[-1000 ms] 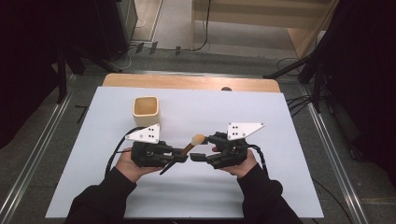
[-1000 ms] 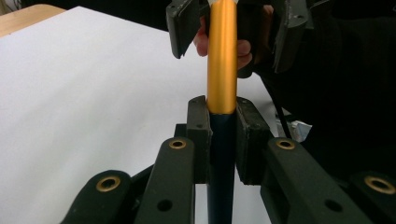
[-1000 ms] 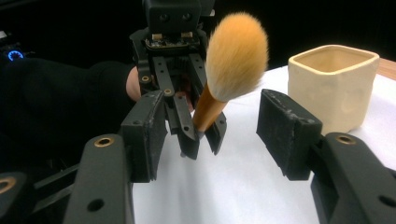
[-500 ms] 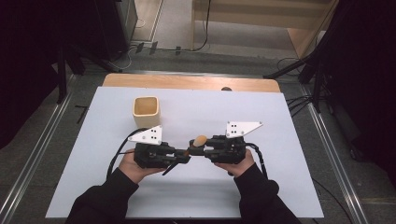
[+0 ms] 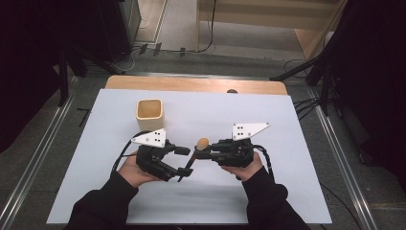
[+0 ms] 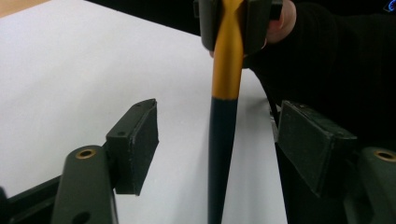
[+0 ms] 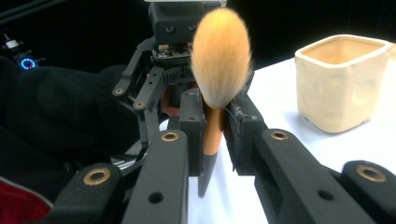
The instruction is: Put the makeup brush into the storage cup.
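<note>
The makeup brush point(image 5: 193, 157), w/ fluffy orange-tan bristles, an orange ferrule and a dark handle, sat mid-table between the two grippers, at about 6 o'clock from the table's centre in the high view. The right gripper point(image 5: 209, 152) was clenched on the brush's orange neck; its jaws had just been closing, and in the right gripper view the pads pressed both sides of the brush point(image 7: 215, 116) w/ the bristle head standing above them. The left gripper point(image 5: 186, 161) had let go: its jaws had just been opening, and in the left gripper view the pads stood well apart on either side of the dark handle point(image 6: 223, 140), not touching it. The handle end pointed toward 7 o'clock, the bristles toward 1 o'clock. A cream square ceramic cup point(image 5: 150, 115) stood upright at about 11 o'clock from the brush, apart from both grippers, on the white table sheet point(image 5: 287, 191). Both hands held their grippers low over the sheet.
</note>
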A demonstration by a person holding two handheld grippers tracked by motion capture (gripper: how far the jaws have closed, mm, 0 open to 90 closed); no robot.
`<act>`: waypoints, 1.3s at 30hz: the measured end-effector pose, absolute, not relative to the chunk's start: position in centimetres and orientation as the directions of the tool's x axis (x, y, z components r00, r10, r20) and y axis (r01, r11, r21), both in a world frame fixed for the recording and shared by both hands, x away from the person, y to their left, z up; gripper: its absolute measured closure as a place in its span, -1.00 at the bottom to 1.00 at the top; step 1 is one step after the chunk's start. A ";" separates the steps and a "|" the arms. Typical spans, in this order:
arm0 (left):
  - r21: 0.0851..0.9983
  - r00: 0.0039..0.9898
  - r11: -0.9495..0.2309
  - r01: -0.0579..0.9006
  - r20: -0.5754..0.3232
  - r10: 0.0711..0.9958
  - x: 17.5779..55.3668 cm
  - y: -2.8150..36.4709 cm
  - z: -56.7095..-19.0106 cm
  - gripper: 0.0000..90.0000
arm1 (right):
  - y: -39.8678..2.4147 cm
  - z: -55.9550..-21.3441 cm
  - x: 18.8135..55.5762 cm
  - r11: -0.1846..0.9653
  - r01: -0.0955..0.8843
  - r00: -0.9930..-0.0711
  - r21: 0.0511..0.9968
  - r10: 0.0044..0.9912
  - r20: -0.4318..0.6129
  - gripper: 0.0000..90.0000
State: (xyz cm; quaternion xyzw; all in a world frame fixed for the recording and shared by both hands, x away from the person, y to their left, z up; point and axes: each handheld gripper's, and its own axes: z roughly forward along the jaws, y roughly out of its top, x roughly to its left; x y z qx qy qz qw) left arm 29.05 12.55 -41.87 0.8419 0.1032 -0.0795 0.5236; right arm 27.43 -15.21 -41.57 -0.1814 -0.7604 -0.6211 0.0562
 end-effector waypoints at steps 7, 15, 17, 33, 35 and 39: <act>0.869 0.969 -0.429 0.247 -0.232 0.089 28.9 12.4 -41.9 -0.34 | -15.2 -41.3 27.3 0.163 0.335 -0.931 0.928 0.206 0.300 0.76; 0.871 0.973 -0.435 0.228 -0.224 0.061 28.6 11.6 -42.1 -0.33 | -14.6 -41.0 27.2 0.204 0.328 -0.936 0.922 0.198 0.290 0.77; 0.866 0.972 -0.446 0.227 -0.227 0.055 28.6 11.4 -42.2 -0.31 | -14.5 -40.9 27.0 0.210 0.321 -0.939 0.923 0.198 0.282 0.76; 0.850 0.971 -0.472 0.232 -0.232 0.060 28.5 11.4 -41.6 0.56 | -14.1 -41.1 27.0 0.239 0.323 -0.940 0.916 0.194 0.281 0.76; 0.854 0.970 -0.464 0.234 -0.234 0.060 28.5 11.5 -41.6 0.69 | -14.0 -41.1 27.0 0.241 0.321 -0.941 0.916 0.191 0.279 0.76; 0.852 0.971 -0.469 0.233 -0.234 0.057 28.5 11.5 -41.5 0.75 | -14.0 -41.1 27.1 0.239 0.327 -0.939 0.914 0.191 0.286 0.76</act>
